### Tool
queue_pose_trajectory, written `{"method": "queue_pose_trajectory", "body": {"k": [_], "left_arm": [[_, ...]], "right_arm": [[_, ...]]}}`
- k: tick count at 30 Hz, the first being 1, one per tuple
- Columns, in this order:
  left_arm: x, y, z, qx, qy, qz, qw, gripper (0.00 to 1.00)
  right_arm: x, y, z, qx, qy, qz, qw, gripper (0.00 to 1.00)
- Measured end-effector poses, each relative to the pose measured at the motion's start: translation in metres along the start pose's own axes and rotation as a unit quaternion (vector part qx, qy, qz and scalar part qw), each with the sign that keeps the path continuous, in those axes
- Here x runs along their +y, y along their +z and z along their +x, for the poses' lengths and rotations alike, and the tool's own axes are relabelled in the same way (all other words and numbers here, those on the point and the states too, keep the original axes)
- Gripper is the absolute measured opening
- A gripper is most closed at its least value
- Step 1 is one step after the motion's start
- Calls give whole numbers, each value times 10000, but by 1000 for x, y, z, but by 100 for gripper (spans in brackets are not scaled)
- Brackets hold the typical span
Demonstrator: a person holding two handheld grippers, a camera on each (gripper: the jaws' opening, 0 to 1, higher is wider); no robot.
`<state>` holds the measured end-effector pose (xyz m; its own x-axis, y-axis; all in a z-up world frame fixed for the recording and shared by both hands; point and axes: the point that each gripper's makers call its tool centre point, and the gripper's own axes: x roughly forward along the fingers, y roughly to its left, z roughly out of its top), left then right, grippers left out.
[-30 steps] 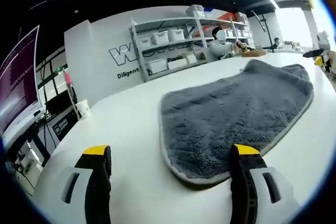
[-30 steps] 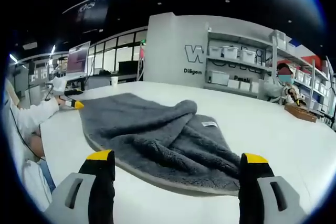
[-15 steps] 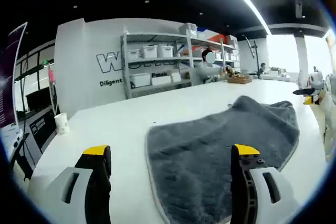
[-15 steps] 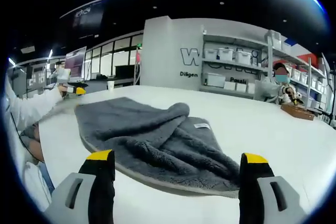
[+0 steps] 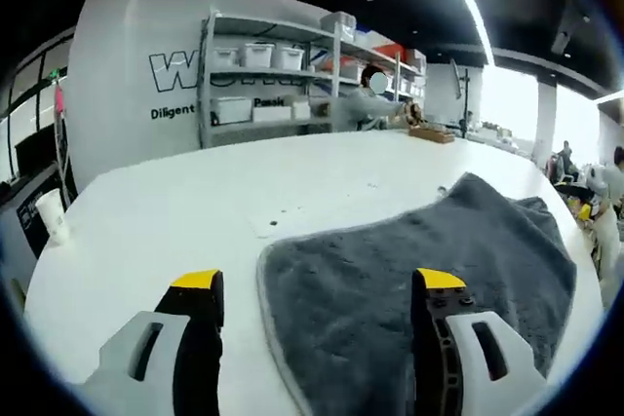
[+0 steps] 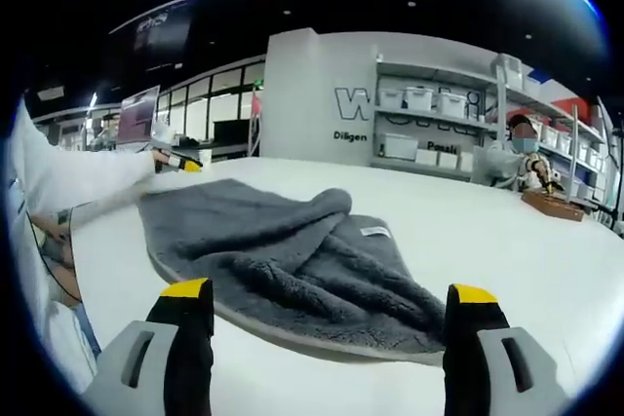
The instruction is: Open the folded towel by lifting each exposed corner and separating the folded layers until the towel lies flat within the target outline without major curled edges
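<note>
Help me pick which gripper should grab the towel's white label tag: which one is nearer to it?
Right. The right gripper faces the towel with the label tag just beyond its jaws. The left gripper hovers past the towel's far corner, farther off.

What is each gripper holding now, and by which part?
Nothing is held. The left gripper and the right gripper are both open above the gray towel, with nothing between the jaws.

One grey towel (image 6: 283, 255) is seen on one white table (image 6: 507, 241). Two grippers are counted: the left gripper (image 5: 317, 289) and the right gripper (image 6: 330, 299). One paper cup (image 5: 54, 216) is spotted, and one shelving rack (image 5: 268, 75).
</note>
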<state>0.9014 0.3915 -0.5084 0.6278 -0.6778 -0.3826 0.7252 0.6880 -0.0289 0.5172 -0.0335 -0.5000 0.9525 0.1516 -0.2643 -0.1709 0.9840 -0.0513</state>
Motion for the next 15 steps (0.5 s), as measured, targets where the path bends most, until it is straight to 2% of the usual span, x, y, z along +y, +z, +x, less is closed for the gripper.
{"method": "queue_pose_trajectory", "body": {"k": [2, 4, 6, 8, 11, 15], "left_arm": [[8, 1, 16, 54, -13, 28, 10000, 68], [13, -1, 30, 168, -100, 134, 9997, 57], [20, -1, 44, 203, -151, 103, 9996, 51], [25, -1, 52, 183, -174, -29, 9997, 47], [26, 0, 62, 70, -257, -169, 9995, 34], [29, -6, 76, 283, -234, -32, 9993, 32]], "right_arm": [[-3, -2, 0, 16, -24, 10, 10000, 99], [-6, -4, 0, 37, -44, 29, 10000, 98], [-8, -6, 1, 62, -64, 53, 9999, 98], [-11, -9, 1, 93, -81, 78, 9999, 98], [-16, -11, 2, 114, -124, 138, 9998, 97], [-22, -16, 2, 162, -187, 192, 9995, 96]]}}
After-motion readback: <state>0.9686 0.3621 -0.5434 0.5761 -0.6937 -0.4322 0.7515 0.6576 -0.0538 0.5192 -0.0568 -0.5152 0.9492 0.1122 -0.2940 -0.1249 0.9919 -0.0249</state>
